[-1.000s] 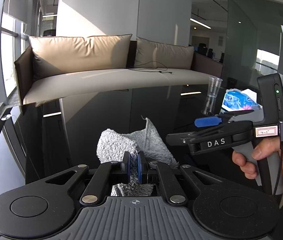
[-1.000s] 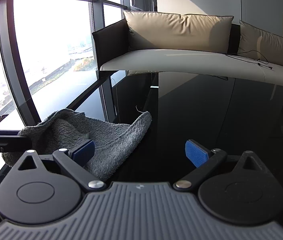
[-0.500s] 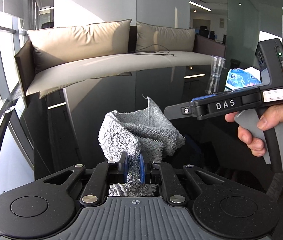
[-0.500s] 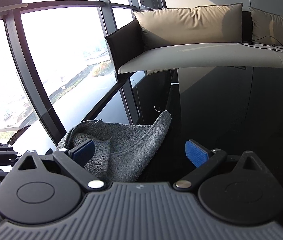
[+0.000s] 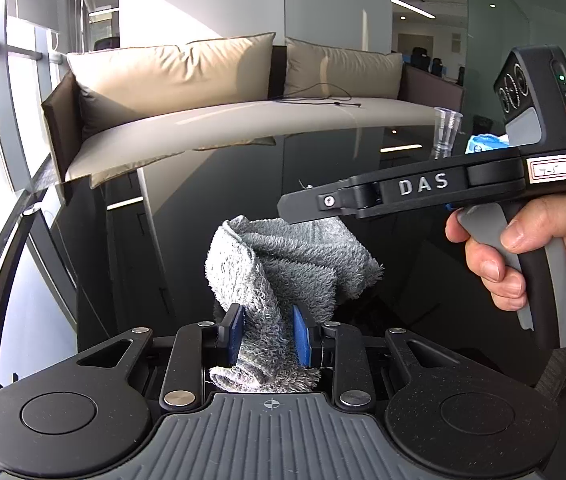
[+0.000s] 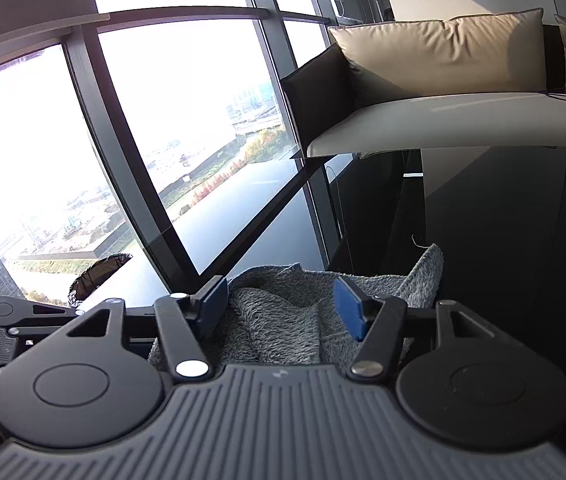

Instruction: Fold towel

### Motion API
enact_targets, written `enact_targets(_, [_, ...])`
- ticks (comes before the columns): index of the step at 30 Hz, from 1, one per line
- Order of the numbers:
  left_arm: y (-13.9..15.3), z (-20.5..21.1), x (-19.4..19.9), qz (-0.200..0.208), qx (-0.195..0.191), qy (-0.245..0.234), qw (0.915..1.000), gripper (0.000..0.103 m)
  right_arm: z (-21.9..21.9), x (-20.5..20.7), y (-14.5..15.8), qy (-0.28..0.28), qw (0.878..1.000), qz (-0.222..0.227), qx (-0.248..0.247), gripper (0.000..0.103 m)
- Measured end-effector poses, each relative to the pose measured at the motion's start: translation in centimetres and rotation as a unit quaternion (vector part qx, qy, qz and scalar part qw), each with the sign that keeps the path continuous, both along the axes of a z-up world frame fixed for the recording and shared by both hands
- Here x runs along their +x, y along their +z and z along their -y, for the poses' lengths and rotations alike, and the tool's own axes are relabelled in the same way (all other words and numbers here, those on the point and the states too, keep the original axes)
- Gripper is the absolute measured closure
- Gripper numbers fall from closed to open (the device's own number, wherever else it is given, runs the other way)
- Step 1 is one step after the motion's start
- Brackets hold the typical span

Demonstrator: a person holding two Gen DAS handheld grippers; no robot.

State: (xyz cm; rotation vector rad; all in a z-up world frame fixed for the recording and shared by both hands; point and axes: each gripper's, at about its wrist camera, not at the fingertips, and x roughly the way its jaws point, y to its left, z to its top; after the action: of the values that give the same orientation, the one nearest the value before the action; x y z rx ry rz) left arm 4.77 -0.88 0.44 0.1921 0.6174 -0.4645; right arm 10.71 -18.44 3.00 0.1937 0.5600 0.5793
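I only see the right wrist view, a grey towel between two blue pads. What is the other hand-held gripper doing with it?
Observer: The left hand-held gripper has a strip of the towel between its pads, and its jaws are opening.
Operator: Who holds mine?
Observer: A hand grips the handle of the right hand-held gripper, whose jaws are closing with the towel between them.
Operator: Anything else on the table?
Observer: A clear plastic cup stands at its far side.

- I count one grey towel (image 5: 283, 264).
- I see two grippers, left gripper (image 5: 269, 334) and right gripper (image 6: 281, 308).
- One clear plastic cup (image 5: 446, 130).
- Two beige cushions (image 5: 175, 76).
- One sofa (image 5: 243, 128).
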Motion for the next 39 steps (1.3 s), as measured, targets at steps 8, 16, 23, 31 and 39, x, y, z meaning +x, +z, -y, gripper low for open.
enact_targets(8, [0.4,0.2,-0.4,-0.002,0.0,-0.004,1.0,0.078,-1.9,0.7,-0.1,0.024,0.999,-0.019,0.016,0.069])
enact_targets(16, [0.2,0.5,-0.5,-0.002,0.003,-0.013,0.9999,0.078,-2.5,1.2,-0.4,0.027,0.998,-0.044,0.028,0.085])
enact_targets(23, [0.0,0.5,-0.4,-0.002,0.004,-0.012,0.9999,0.078,-2.8,1.3,-0.8,0.034,0.998,-0.049,0.022,0.1])
enact_targets(31, [-0.2,0.5,-0.3,-0.003,0.004,-0.007,1.0,0.078,-2.2,1.2,-0.7,0.032,0.998,-0.048,0.032,0.103])
enact_targets(39, [-0.2,0.5,-0.3,-0.005,0.005,-0.008,0.9999,0.078,-2.2,1.3,-0.8,0.041,0.995,-0.076,0.055,0.102])
